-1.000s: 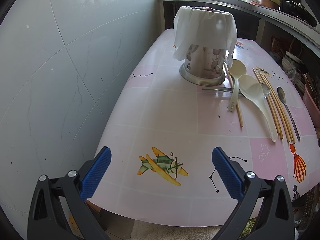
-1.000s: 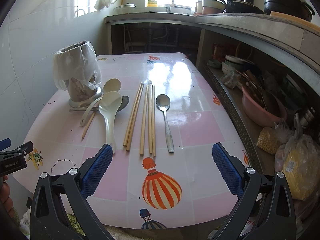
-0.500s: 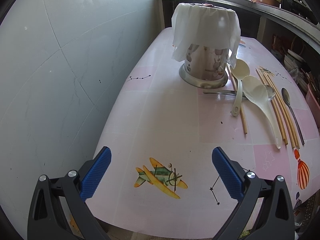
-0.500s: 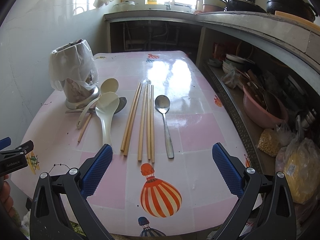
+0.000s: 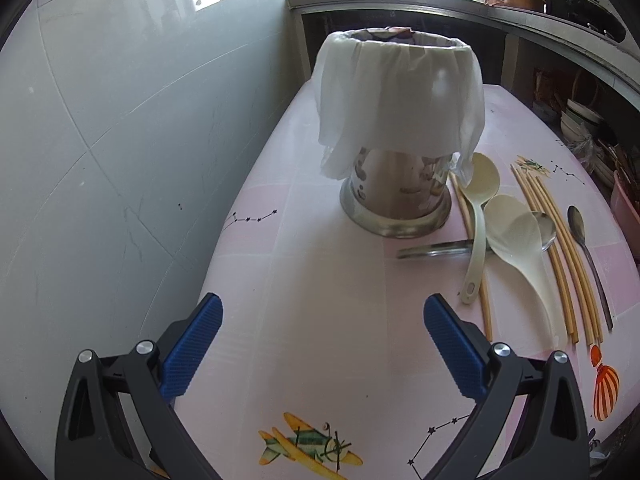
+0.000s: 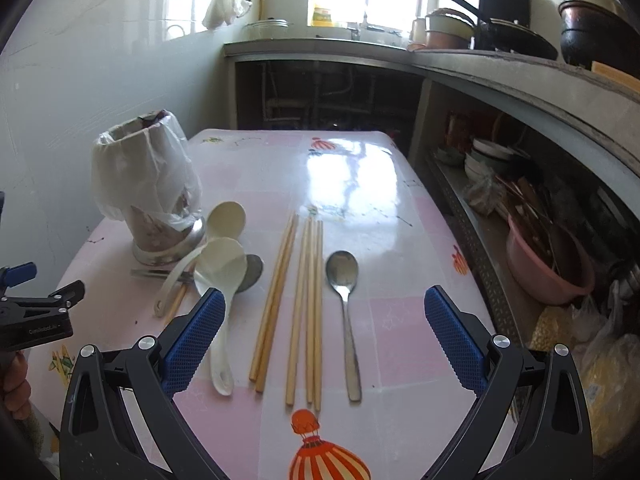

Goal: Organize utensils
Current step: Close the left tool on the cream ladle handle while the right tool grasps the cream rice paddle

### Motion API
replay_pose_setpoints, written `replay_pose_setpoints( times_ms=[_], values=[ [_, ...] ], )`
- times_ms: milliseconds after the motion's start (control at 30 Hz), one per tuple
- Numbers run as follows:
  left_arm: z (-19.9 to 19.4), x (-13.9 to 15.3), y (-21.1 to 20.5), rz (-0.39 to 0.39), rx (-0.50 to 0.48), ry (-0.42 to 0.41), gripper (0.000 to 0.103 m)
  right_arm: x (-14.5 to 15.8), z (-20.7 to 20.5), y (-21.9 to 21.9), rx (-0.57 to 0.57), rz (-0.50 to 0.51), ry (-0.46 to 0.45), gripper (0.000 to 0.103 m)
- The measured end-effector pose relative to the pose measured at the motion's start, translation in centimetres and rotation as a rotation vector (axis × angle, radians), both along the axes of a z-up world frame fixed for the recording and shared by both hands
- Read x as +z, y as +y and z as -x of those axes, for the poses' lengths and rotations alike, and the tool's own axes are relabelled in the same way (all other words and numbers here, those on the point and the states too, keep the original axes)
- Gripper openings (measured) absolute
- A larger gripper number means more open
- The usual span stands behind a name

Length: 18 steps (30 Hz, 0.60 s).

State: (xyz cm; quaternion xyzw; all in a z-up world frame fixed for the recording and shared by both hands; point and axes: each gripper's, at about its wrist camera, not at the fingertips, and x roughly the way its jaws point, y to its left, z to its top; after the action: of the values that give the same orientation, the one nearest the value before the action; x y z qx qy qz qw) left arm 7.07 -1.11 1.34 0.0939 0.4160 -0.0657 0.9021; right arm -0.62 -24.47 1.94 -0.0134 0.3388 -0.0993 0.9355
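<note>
Wooden chopsticks (image 6: 308, 304) beside steel spoon (image 6: 344, 312), both tools (image 5: 322, 340) (image 6: 324, 328) spread, empty.

Only faint, unreadable lettering shows, on the black body of the left claw (image 6: 24, 280).

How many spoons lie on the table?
4. Two cream plastic spoons, small and large, lie beside the holder. One metal spoon is partly under the large one; another lies right of the chopsticks. The covered holder may hide more.
</note>
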Motion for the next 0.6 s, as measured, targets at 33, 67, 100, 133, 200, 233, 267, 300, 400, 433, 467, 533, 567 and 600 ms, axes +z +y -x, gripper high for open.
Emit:
replay_pose_setpoints(
  times_ms=[33,67,100,133,200,233,267,300,400,433,467,533,567,600],
  values=[
    [-0.4,0.1,0.0,0.020,-0.021,-0.001,0.099,0.0,-0.3,0.1,0.033,-0.028,-0.003,0.095],
    [-0.7,0.2,-0.3,0.042,-0.045,-0.006,0.099,0.0,-0.5,0.2,0.053,-0.051,-0.004,0.095],
    [-0.9,0.4,-0.6,0.066,-0.074,-0.015,0.099,-0.1,-0.9,0.3,0.067,-0.067,0.000,0.095],
    [-1.1,0.4,-0.6,0.096,-0.107,-0.019,0.099,-0.2,-1.2,0.5,0.082,-0.082,0.008,0.095],
    [-1.5,0.5,-0.5,0.199,-0.186,-0.003,0.099,-0.6,-2.0,0.8,0.106,-0.112,0.032,0.095],
    [-1.7,0.5,-0.4,0.255,-0.214,0.011,0.099,-0.8,-2.2,1.0,0.114,-0.128,0.043,0.095],
    [-2.0,0.4,-0.3,0.302,-0.235,0.020,0.099,-1.1,-2.7,0.9,0.122,-0.146,0.062,0.095],
    [-2.2,0.3,-0.3,0.330,-0.252,0.028,0.099,-1.4,-3.0,0.9,0.131,-0.165,0.080,0.094],
    [-3.0,0.0,-1.0,0.352,-0.269,0.043,0.099,-2.5,-4.2,0.7,0.149,-0.225,0.138,0.083],
    [-3.1,-0.2,-1.3,0.349,-0.273,0.042,0.099,-2.9,-4.6,0.5,0.154,-0.254,0.159,0.078],
    [-3.1,-0.3,-1.7,0.342,-0.283,0.036,0.099,-3.4,-4.9,0.3,0.157,-0.286,0.183,0.075],
    [-3.0,-0.7,-2.5,0.317,-0.315,0.022,0.099,-4.3,-5.7,0.0,0.164,-0.339,0.235,0.065],
    [-2.9,-1.0,-3.0,0.299,-0.334,0.019,0.099,-4.8,-6.1,-0.2,0.166,-0.365,0.259,0.063],
    [-2.9,-1.3,-3.5,0.279,-0.351,0.018,0.099,-5.2,-6.4,-0.2,0.169,-0.391,0.281,0.059]
  ],
)
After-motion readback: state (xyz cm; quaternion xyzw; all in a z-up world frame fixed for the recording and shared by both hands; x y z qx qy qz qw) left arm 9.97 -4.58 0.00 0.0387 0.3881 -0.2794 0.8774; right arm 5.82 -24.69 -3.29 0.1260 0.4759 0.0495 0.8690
